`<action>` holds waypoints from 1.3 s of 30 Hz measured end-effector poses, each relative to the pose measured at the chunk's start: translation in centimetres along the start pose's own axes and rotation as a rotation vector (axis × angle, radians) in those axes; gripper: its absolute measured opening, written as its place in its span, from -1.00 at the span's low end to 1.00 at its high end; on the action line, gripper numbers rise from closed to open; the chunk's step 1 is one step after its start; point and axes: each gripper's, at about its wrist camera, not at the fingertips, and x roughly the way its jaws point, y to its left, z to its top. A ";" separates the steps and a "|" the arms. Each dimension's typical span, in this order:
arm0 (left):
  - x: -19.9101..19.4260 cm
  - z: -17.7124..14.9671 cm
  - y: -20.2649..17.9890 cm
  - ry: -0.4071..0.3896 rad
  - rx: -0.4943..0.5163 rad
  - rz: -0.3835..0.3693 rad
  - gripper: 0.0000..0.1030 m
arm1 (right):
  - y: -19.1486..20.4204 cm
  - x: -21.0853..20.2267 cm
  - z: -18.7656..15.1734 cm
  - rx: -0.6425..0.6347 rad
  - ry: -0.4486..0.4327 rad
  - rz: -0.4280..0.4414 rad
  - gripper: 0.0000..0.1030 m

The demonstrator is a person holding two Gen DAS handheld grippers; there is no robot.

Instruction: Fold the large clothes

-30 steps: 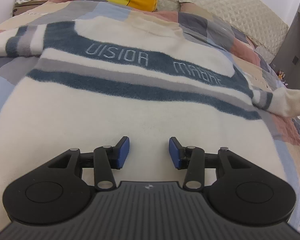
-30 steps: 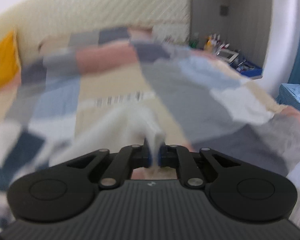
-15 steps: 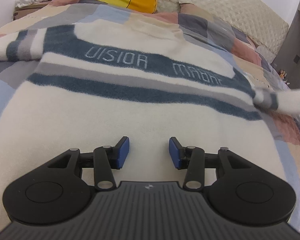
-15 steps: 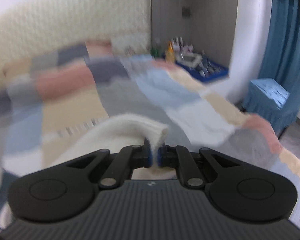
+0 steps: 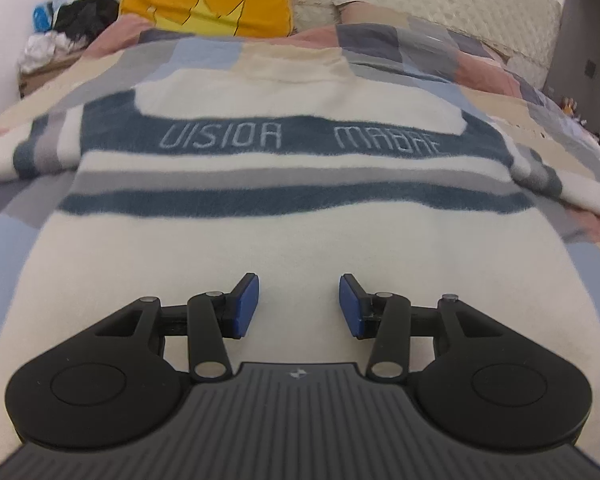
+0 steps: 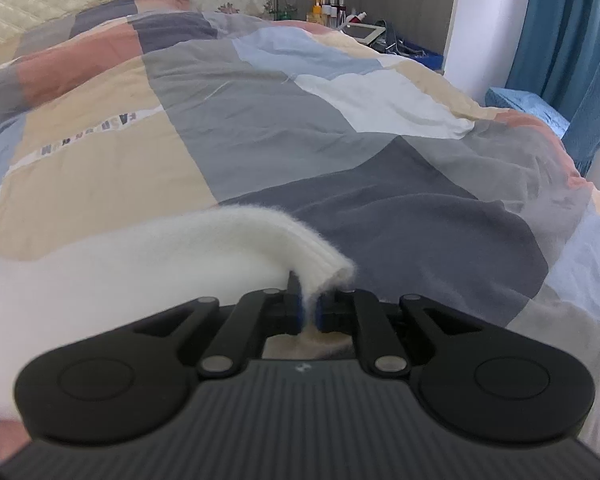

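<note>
Grippers first: the right gripper [image 6: 308, 312] is clamped on the white cuff [image 6: 320, 268] of one sleeve, and that sleeve, swinging in the air half a second ago, now lies low across the patchwork bed [image 6: 380, 216] at the lower centre of its frame, so it looks laid out straight, ready to be folded in. The left gripper [image 5: 299, 306] hangs with fingers apart over the lower middle of the sweater [image 5: 292, 232], gripping nothing. Count: one sweater spread flat, two sleeves out to the frame edges, two grippers, one yellow pillow [image 5: 212, 4] upper left.
</note>
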 end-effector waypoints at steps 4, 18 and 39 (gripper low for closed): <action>-0.2 0.1 -0.2 -0.005 0.021 0.003 -0.02 | 0.1 -1.5 0.5 0.027 -0.008 0.005 -0.68; -6.7 0.5 0.6 -0.071 -0.024 -0.150 -0.02 | 7.0 -20.3 -0.1 -0.108 -0.121 0.249 0.34; -15.7 -2.8 0.8 -0.125 0.000 -0.313 -0.01 | 15.3 -42.4 -20.9 -0.074 -0.209 0.561 0.35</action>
